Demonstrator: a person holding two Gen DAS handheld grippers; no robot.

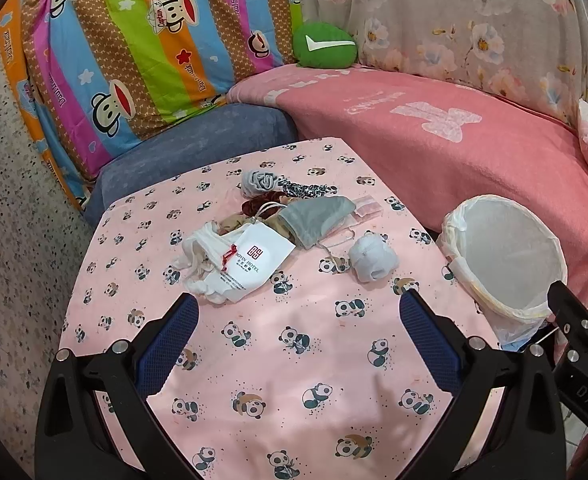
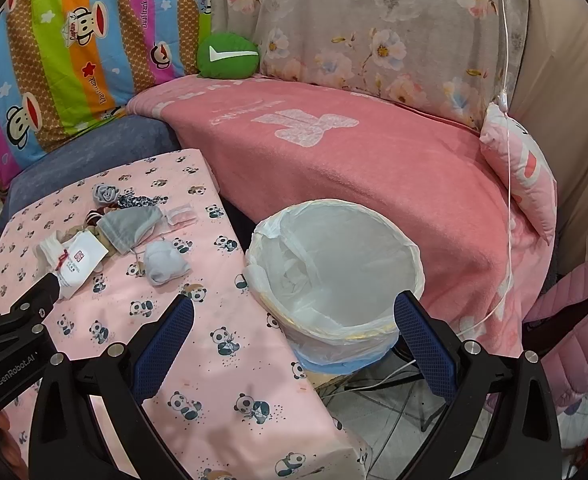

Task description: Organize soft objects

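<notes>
A heap of soft things lies at the far middle of the table with the pink panda cloth (image 1: pixel 278 352): a white drawstring pouch (image 1: pixel 250 266) with a red logo, a grey cloth bag (image 1: pixel 317 218), a rolled white sock (image 1: pixel 371 258), a grey fabric flower (image 1: pixel 258 182) and a black-and-white scrunchie (image 1: pixel 305 190). My left gripper (image 1: pixel 299 312) hovers open over bare cloth in front of the heap. My right gripper (image 2: pixel 294 314) is open too, above the table's right edge and the near rim of a white-lined bin (image 2: pixel 333 264). The same pouch (image 2: pixel 80 258) and sock (image 2: pixel 164 262) lie left of it.
The bin (image 1: pixel 501 256) stands right of the table, against a sofa under a pink blanket (image 1: pixel 433 148). A striped cartoon quilt (image 1: pixel 134 40), a floral cover (image 1: pixel 453 20) and a green cushion (image 1: pixel 323 44) line the back. Tiled floor and cables (image 2: pixel 381 384) lie below the bin.
</notes>
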